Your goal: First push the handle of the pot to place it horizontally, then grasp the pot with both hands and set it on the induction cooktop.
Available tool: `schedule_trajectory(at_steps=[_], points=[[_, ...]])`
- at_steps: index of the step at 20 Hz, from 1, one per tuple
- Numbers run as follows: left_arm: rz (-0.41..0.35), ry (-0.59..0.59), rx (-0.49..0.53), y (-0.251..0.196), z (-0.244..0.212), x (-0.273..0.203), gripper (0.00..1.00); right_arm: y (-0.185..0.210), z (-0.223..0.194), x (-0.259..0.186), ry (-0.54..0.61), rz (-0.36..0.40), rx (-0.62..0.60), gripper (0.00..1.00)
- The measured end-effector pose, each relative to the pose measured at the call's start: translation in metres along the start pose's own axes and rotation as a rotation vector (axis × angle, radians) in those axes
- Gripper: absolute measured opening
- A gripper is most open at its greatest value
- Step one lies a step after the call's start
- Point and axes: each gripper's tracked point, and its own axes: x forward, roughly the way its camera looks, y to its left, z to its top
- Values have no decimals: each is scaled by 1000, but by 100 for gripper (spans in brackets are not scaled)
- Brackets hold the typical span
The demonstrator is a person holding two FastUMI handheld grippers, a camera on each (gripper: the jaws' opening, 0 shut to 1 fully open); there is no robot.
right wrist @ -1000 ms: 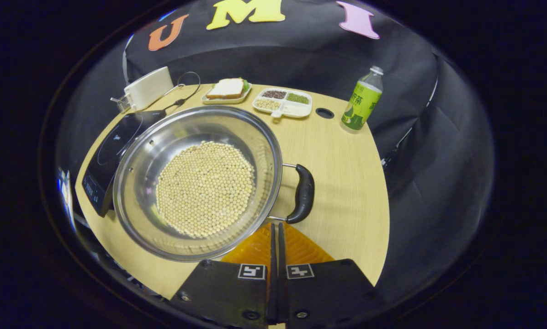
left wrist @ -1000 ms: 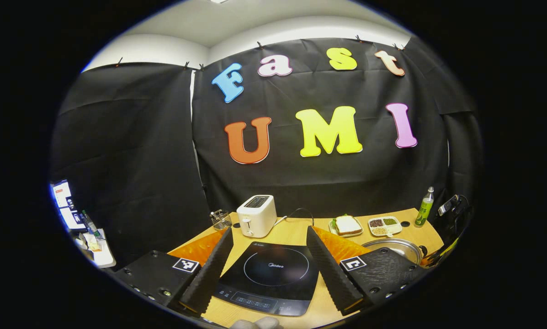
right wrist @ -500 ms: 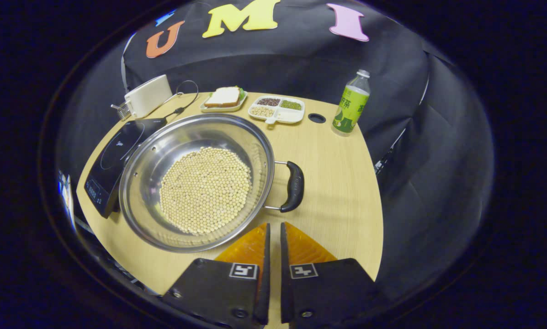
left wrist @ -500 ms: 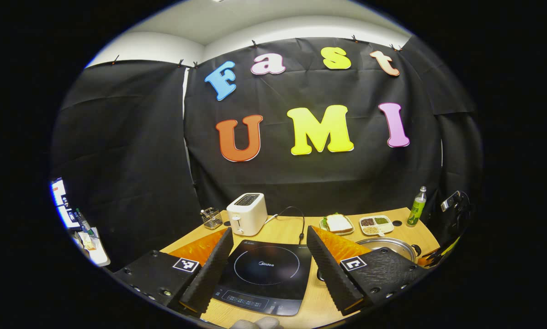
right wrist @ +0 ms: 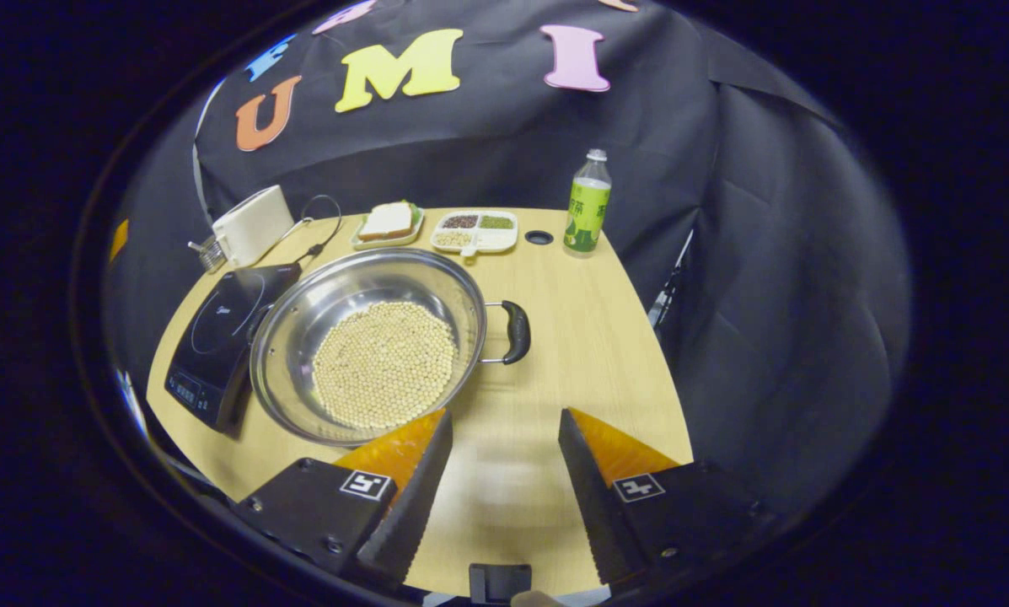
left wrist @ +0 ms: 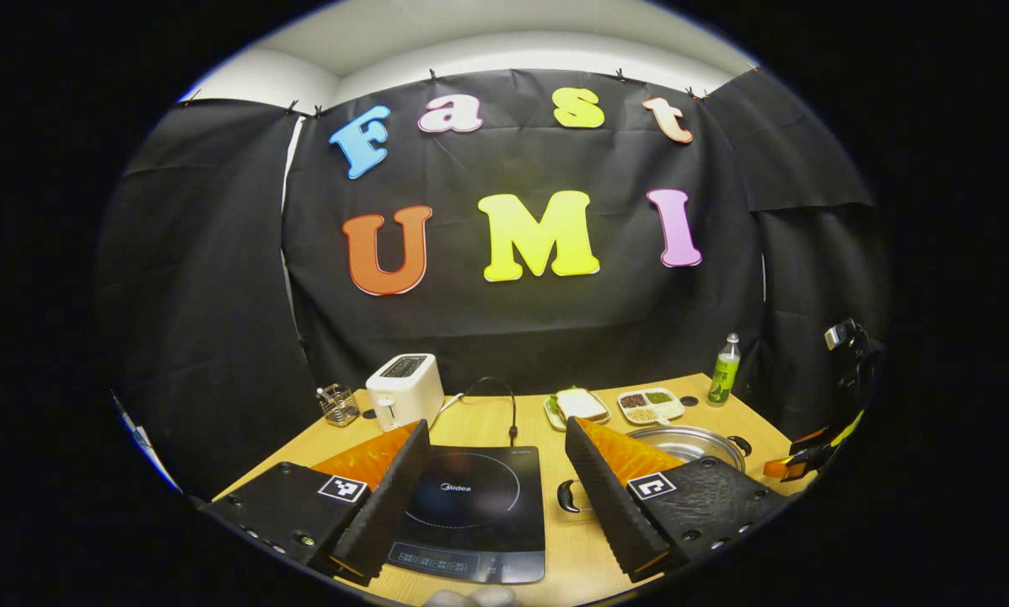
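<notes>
Place: staged kitchen booth | Enclosure: black cloth wall (left wrist: 521, 320) hung by clips | Surface: wooden table (right wrist: 588, 337) | Evidence: induction cooktop (right wrist: 217, 337), toaster (left wrist: 404, 390), sandwich plate (right wrist: 386, 224), divided tray (right wrist: 475, 231), bottle (right wrist: 587, 205) are laid out.

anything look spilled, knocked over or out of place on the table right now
Nothing stands out. The steel pot of pale beans sits level on the wooden table beside the black induction cooktop, with no beans scattered. The green bottle and white toaster stand upright.
</notes>
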Motion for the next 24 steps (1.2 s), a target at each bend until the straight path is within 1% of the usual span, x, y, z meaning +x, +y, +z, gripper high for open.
schedule_trajectory(at_steps=[2, 4, 5, 6, 8, 10, 12, 13, 14, 16, 17, 18, 21, 22, 23, 24], points=[[-44, 17, -4, -6, -9, 2, 96, 2, 1, -6, -14, -15, 10, 84], [-69, 46, -8, -11, -21, 8, 96, 3, 2, -7, -16, -24, 8, 84], [-76, 61, -14, -14, -29, 11, 96, 4, 3, -6, -14, -24, 2, 81], [-83, 84, -23, -18, -37, 16, 96, 4, 5, -4, -14, -26, -3, 84], [-94, 113, -37, -29, -51, 23, 97, 3, 8, 3, -6, -27, -15, 84], [-100, 145, -30, -39, -65, 34, 97, 5, 12, 12, 5, -17, -22, 84], [-102, 179, -25, -51, -81, 43, 96, 5, 16, 23, 18, -5, -27, 84], [-105, 192, -26, -57, -88, 48, 96, 5, 17, 29, 24, 1, -28, 81], [-102, 218, -30, -62, -97, 54, 97, 5, 20, 35, 28, 7, -31, 84], [-107, 270, -42, -75, -113, 66, 97, 6, 25, 47, 38, 22, -45, 84], [-105, 297, -49, -80, -122, 71, 97, 6, 27, 54, 42, 25, -57, 81], [-97, 320, -58, -83, -129, 78, 97, 3, 30, 61, 50, 24, -74, 84], [-73, 395, -75, -90, -155, 97, 96, 0, 41, 80, 60, 32, -91, 84], [-68, 413, -77, -94, -162, 100, 97, 0, 44, 87, 64, 39, -94, 81], [-64, 430, -73, -97, -168, 105, 97, 0, 47, 94, 70, 45, -100, 84], [-59, 440, -66, -98, -173, 111, 97, 0, 50, 100, 75, 53, -107, 84]])
